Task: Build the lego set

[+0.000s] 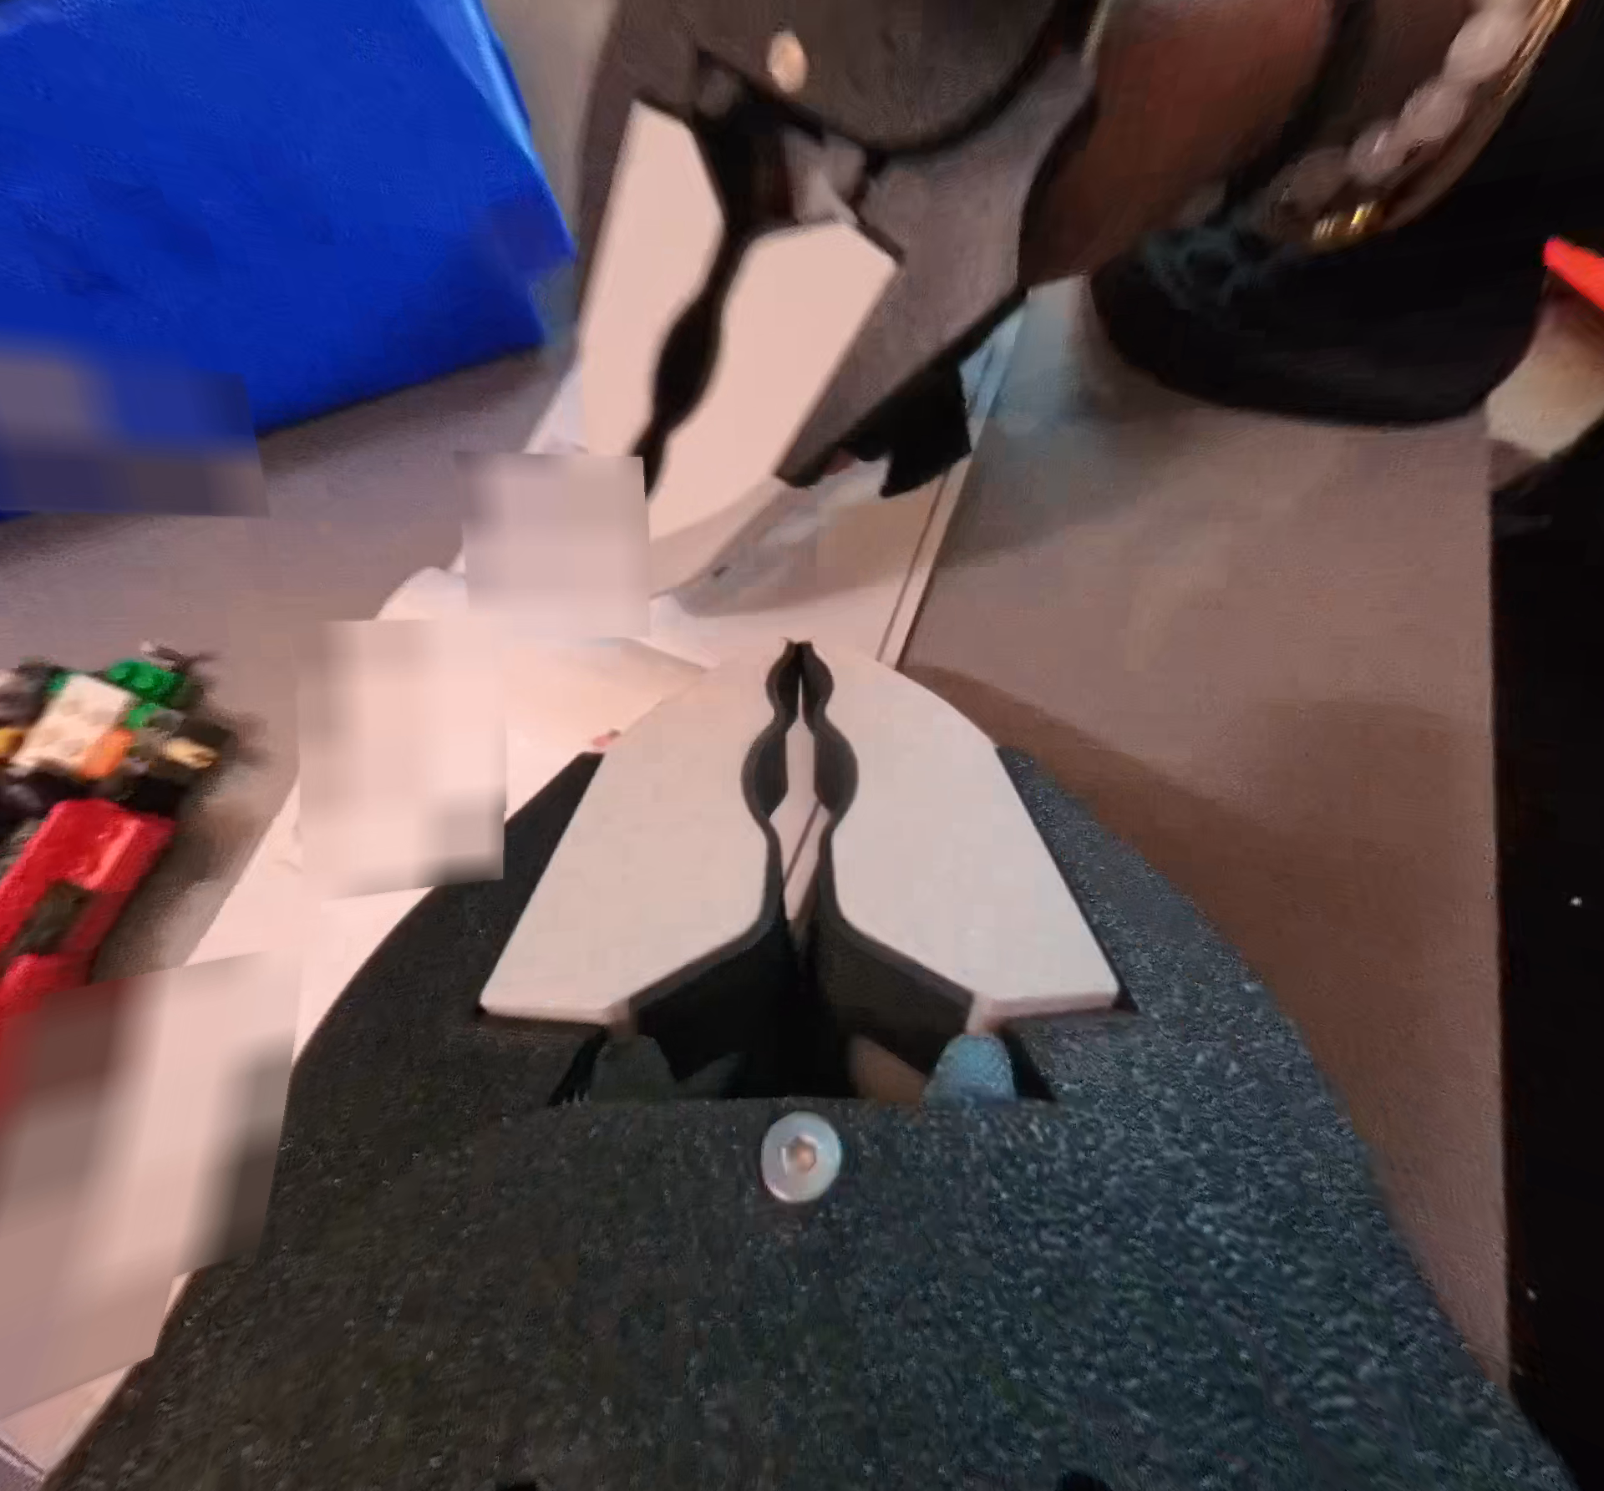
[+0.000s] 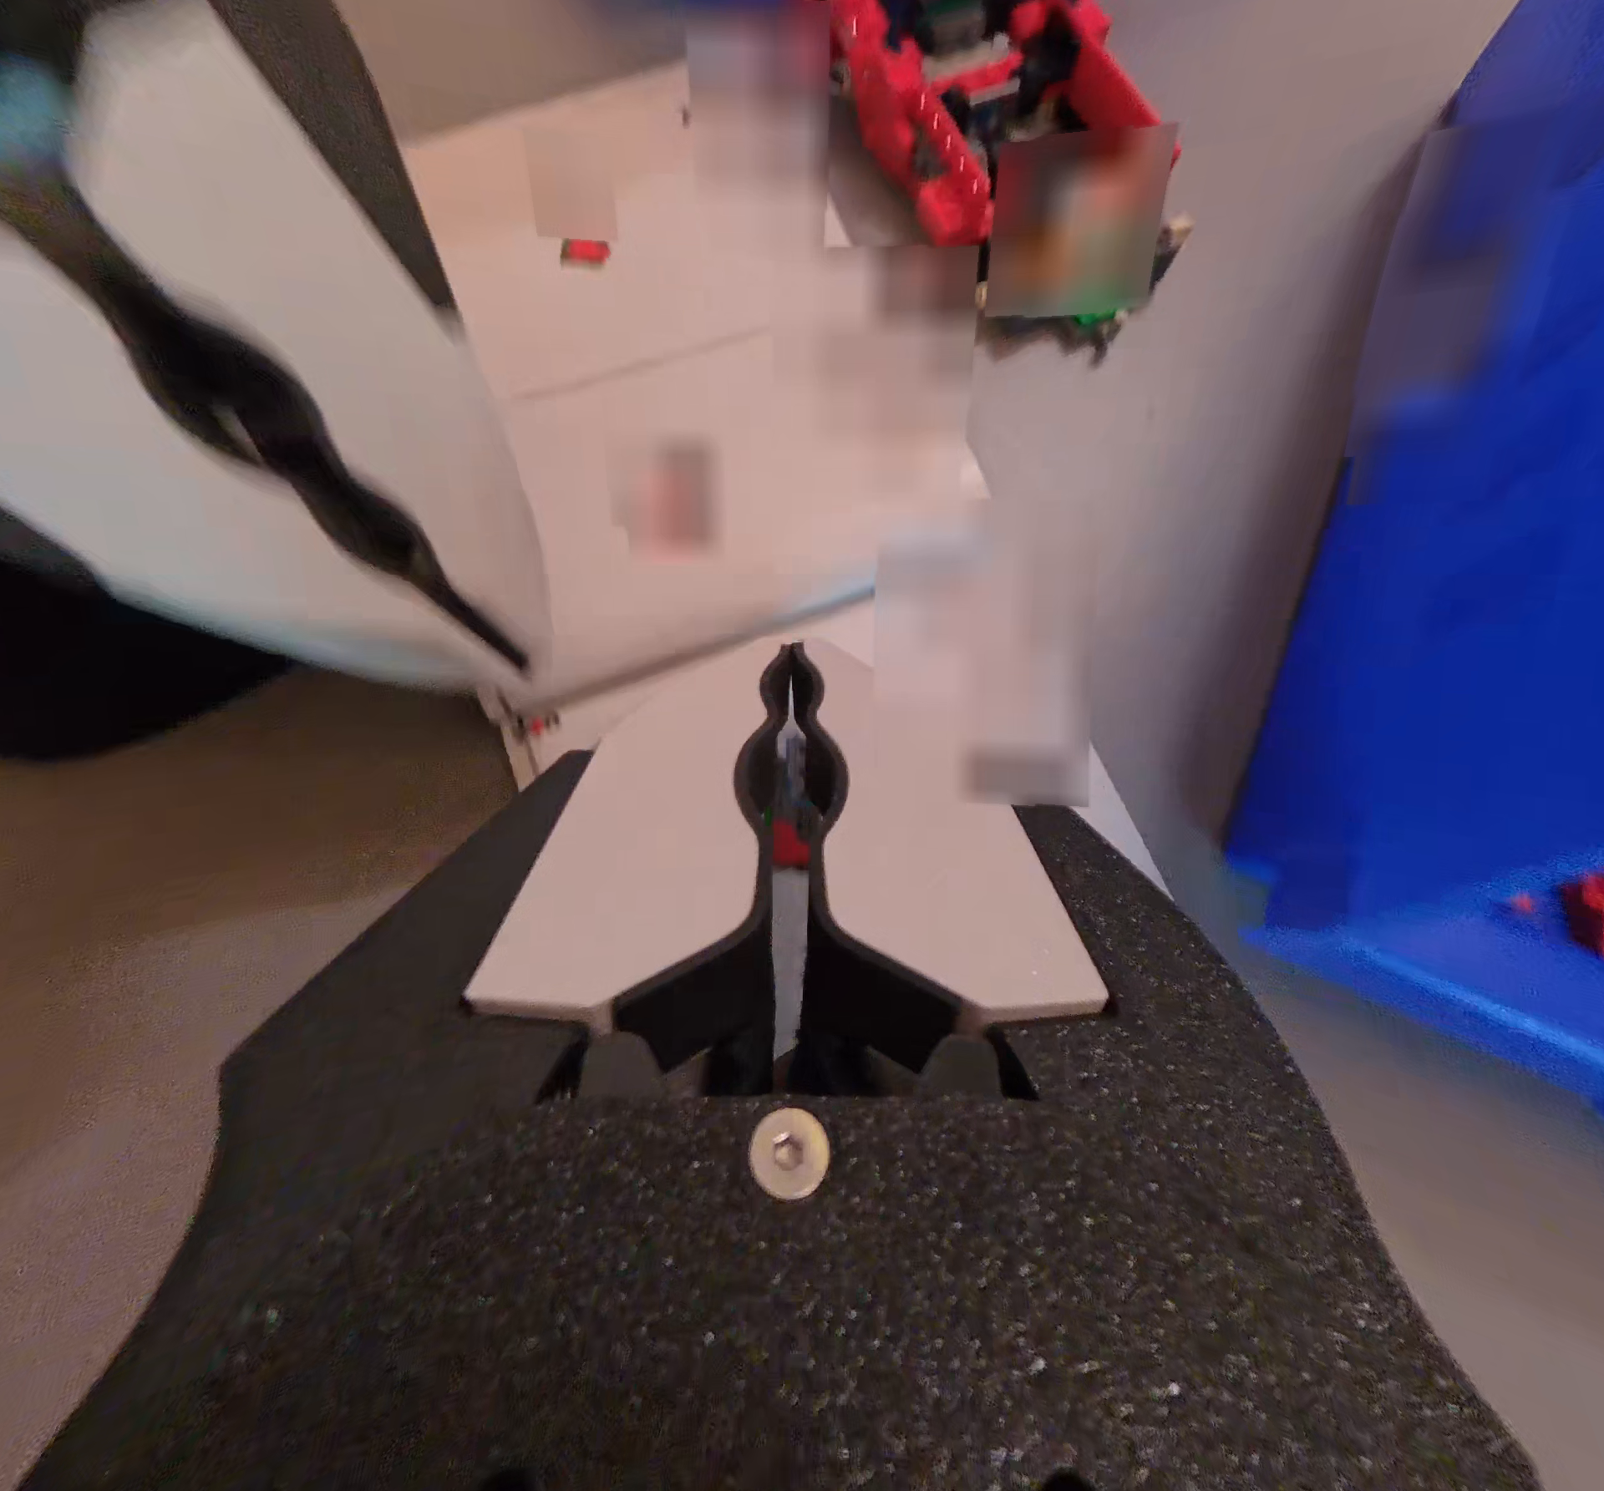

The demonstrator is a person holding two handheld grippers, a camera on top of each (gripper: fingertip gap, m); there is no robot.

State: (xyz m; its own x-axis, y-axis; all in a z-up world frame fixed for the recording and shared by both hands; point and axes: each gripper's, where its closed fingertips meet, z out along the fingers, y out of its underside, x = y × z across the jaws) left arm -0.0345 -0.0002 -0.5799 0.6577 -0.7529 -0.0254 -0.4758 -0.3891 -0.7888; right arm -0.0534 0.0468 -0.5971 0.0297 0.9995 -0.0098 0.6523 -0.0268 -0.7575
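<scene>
A pale grey desk (image 2: 1215, 495) carries the work, with white paper sheets (image 2: 660, 338) spread over it and blue bins (image 2: 1423, 581) along its edge; beyond the desk edge, a darker brown floor shows in both views.

Right claw (image 2: 794, 651): clenched, tips meeting. Between its fingers, behind the tips, a small red and dark bit shows; whether this is a brick gripped in the claw or something on the paper beneath cannot be told. Left claw (image 1: 798, 651): clenched, nothing visible between its fingers. The two claws stand near each other over the paper; each appears blurred in the other's view, the left claw up and to the left of the right.

Outward from the right claw: the partly built red lego car (image 2: 946, 61) lies well ahead and slightly to the right, its open top showing dark and grey inner parts. A loose red brick (image 2: 583, 252) rests on the paper ahead and to the left. More red bricks (image 2: 1580, 911) lie in the blue bin to the right. From the left claw, the same car (image 1: 78, 859) sits far to the left.

Step in hand, by judgement: fetching or carrying a part, with neither claw at the model. The next move would call for bringing a brick to the car, aligning it over its studs, and steadying the car with the other claw while pressing down.
</scene>
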